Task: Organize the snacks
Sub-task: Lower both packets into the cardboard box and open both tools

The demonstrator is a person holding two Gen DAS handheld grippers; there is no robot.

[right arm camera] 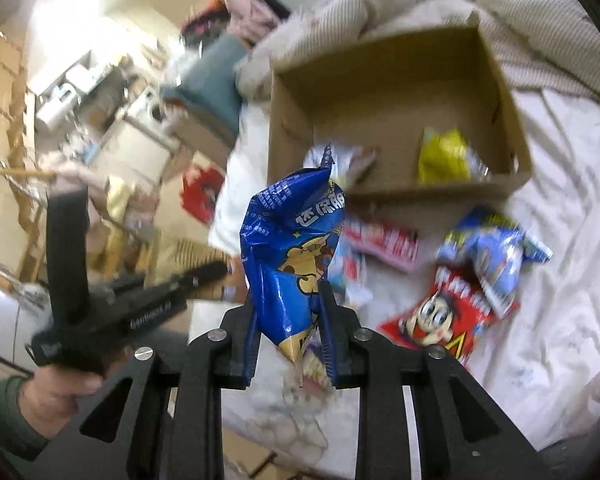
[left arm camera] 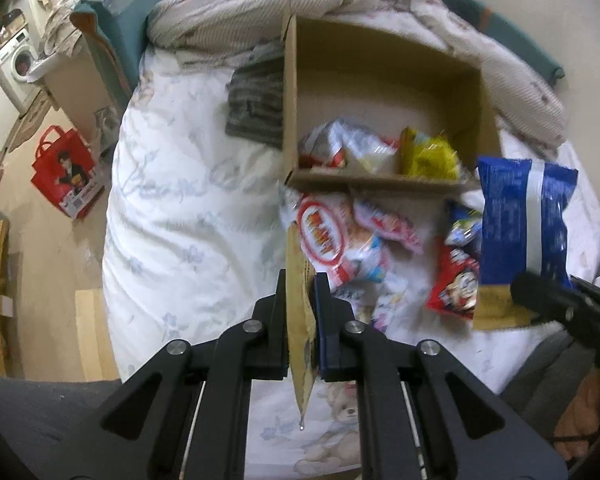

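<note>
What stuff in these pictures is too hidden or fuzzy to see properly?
- Left wrist view: the flat tan thing in the left gripper is edge-on, so its face is hidden.
- Left wrist view: snacks inside the cardboard box are blurred and partly behind its front wall.
- Right wrist view: the blue snack bag hides packets behind it; the room at left is smeared.

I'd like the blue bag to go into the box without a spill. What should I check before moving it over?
1. Right gripper pinching the blue bag: ok, low corner only.
2. Bag lifted off the bed: ok.
3. Left gripper clamping the box flap: ok.
4. Room in the cardboard box: ok, back half bare.
5. Yellow bag in the way: ok, sits right.
6. Grip firm enough: cannot tell.
</note>
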